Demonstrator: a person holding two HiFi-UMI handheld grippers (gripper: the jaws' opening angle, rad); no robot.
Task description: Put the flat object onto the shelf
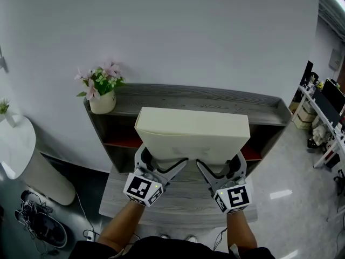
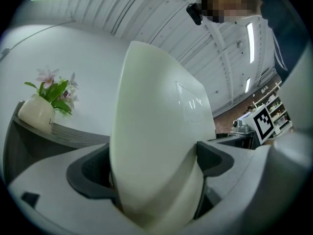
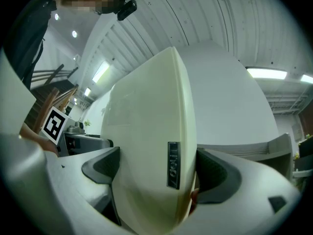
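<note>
A cream flat case (image 1: pixel 193 134) is held up on edge in front of the grey shelf (image 1: pixel 161 98). My left gripper (image 1: pixel 163 168) is shut on its lower left part and my right gripper (image 1: pixel 217 169) on its lower right part. In the left gripper view the flat case (image 2: pixel 156 141) fills the space between the dark pads (image 2: pixel 90 173). The right gripper view shows the flat case (image 3: pixel 146 151) clamped between the pads (image 3: pixel 215 173), with a small metal label on its edge. The case hides the middle of the shelf's opening.
A cream pot of pink flowers (image 1: pixel 102 89) stands on the shelf top at the left end. A low grey table (image 1: pixel 183 198) lies below my grippers. A white round table (image 1: pixel 19 144) is at the left, with cables and shoes (image 1: pixel 40 223) on the floor.
</note>
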